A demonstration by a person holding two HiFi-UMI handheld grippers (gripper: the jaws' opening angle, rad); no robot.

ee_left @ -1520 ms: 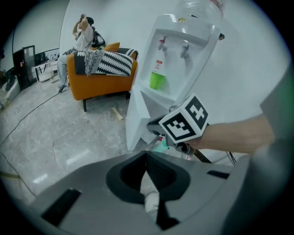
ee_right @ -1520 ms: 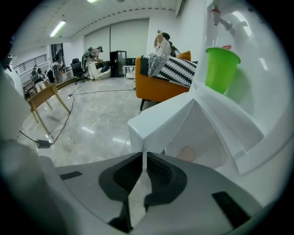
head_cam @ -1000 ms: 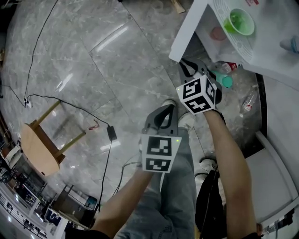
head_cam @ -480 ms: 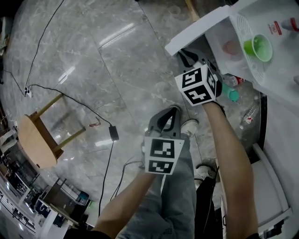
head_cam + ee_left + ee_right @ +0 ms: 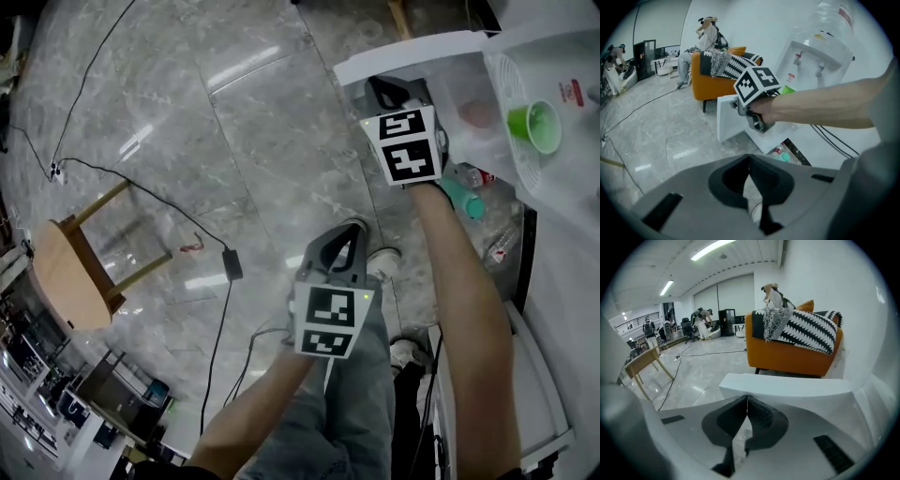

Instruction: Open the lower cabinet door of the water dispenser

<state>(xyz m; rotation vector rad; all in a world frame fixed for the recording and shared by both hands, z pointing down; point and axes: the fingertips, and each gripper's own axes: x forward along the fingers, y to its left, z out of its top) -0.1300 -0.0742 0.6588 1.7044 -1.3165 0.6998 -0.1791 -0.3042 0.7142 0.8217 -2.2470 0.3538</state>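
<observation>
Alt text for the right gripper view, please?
The right hand-held gripper, its jaws just closed with nothing between them, points at the edge of the swung-open white cabinet door. Behind it stands an orange sofa draped with a black-and-white blanket.

A small round wooden table (image 5: 67,281) stands on the grey marble floor (image 5: 262,141), and a black cable (image 5: 217,347) trails from a power brick (image 5: 232,265) near it. Across the room an orange sofa (image 5: 792,357) carries a black-and-white patterned throw (image 5: 806,333).
</observation>
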